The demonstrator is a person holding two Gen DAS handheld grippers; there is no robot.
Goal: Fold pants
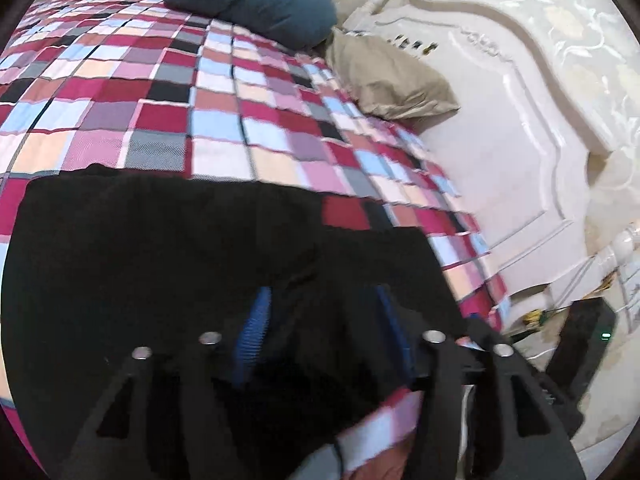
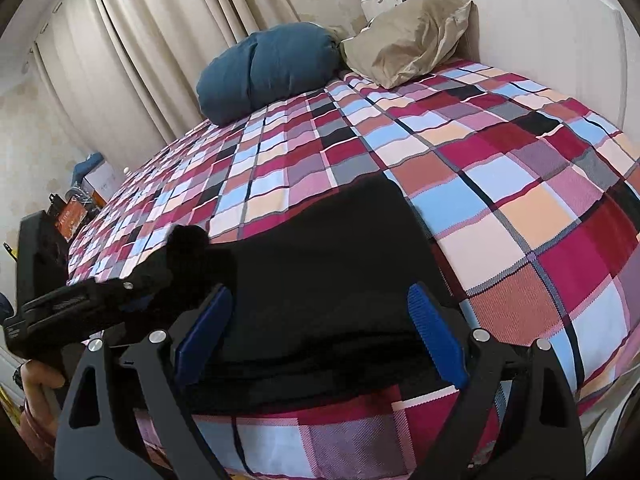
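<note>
Right wrist view: right tongs [image 2: 320, 320] gape over black pants [image 2: 320, 256]; beside them, left tongs [image 1: 320, 312] grip pants.

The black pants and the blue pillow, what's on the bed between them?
Nothing but bare checked bedspread lies between the black pants and the blue pillow, clearest in the right wrist view.

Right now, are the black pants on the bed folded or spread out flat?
Folded. In the right wrist view the black pants form a compact block with stacked layers along the near edge, lying on the checkered bedspread.
</note>
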